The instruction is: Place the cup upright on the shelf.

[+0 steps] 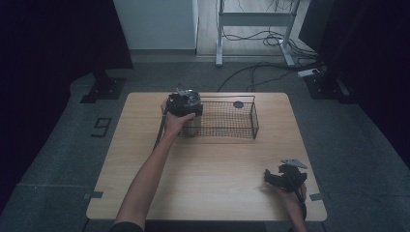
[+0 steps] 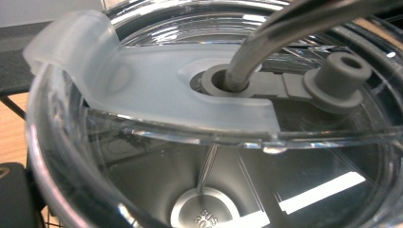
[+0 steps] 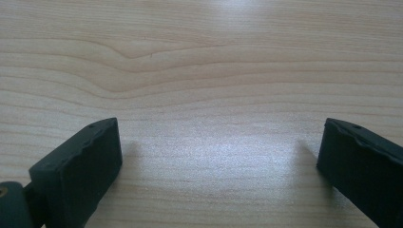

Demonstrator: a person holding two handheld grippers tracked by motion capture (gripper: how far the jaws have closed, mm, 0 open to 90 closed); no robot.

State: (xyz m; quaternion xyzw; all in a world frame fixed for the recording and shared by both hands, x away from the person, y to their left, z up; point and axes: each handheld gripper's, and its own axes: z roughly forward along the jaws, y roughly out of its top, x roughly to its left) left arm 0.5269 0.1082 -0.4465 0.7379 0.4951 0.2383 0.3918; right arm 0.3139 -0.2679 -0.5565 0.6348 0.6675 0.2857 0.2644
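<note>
Left gripper (image 1: 184, 105) at the wire basket's (image 1: 241, 130) left end, pressed up to a clear lidded tumbler (image 2: 142, 118) with metal straw (image 2: 285, 33); grip state hidden. Right gripper (image 3: 218, 156) wide open, empty, low over the desk (image 1: 208, 169), well apart near the right corner.

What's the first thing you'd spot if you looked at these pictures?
Probably the black wire basket at the far middle of the wooden table, with the left gripper at its left end. Up close, the left gripper view shows a clear tumbler lid with a metal straw through it. The right gripper waits open near the table's right front corner.
</note>
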